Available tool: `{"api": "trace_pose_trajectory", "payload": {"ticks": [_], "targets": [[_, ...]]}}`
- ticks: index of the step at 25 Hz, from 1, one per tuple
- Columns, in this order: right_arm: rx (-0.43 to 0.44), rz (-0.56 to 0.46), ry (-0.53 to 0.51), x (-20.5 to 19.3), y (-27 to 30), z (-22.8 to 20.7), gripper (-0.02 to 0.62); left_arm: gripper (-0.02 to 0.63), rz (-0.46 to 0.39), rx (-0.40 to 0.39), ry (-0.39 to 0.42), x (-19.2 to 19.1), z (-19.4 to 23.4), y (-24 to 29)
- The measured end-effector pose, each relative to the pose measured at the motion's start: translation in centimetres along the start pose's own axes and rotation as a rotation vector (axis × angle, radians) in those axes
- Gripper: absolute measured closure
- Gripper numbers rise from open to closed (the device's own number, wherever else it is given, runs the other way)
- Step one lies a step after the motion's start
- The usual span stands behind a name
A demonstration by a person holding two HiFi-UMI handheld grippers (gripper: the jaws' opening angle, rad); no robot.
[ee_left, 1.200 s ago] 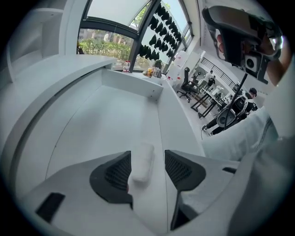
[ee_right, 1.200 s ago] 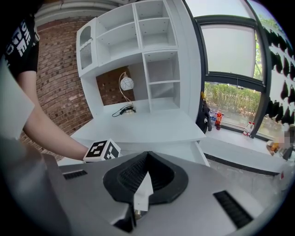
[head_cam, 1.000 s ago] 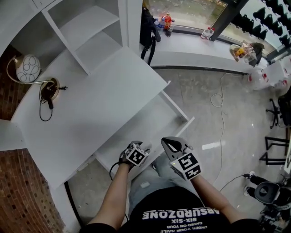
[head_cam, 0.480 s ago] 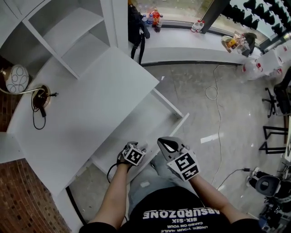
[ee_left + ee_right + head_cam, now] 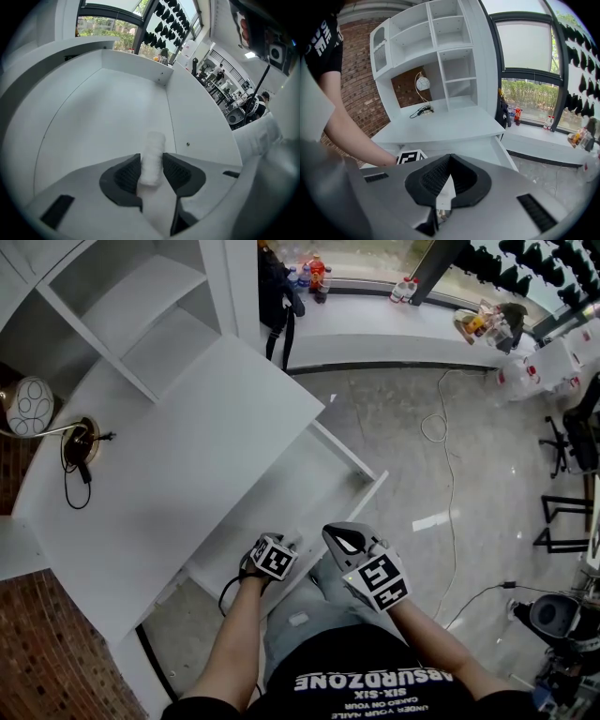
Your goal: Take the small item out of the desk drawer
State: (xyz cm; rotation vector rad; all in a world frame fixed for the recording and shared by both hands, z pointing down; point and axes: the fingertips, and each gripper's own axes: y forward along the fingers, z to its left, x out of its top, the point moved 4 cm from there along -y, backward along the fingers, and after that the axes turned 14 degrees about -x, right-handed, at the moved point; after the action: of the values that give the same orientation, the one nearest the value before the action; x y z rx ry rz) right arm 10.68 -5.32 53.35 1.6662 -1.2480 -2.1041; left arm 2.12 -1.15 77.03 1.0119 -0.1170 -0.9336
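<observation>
Slip risk: left claw point(image 5: 151, 160) has just been closing, and its pads now pinch the small white item point(image 5: 153, 140) by its near end only. The rest pokes out ahead over the drawer floor point(image 5: 93, 112). The item looks soft, so a fast lift could pivot or drop it. Right claw point(image 5: 449, 161), off to the side, has its jaws together and isn't helping.
</observation>
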Motion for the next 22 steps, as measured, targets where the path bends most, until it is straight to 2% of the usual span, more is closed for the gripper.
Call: {"api": "trace_pose_trajectory", "payload": {"ticks": [15,22], "targets": [[0.039,-0.006,-0.016,0.1,-0.4,1.0,0.597,0.468,-0.029,-0.017,-0.001,-0.2,-1.1,-1.4],[0.067,-0.018,-0.032,0.7,-0.4,1.8,0.597,0.468,-0.058,0.007,-0.009,-0.1,-1.2,-3.2]]}}
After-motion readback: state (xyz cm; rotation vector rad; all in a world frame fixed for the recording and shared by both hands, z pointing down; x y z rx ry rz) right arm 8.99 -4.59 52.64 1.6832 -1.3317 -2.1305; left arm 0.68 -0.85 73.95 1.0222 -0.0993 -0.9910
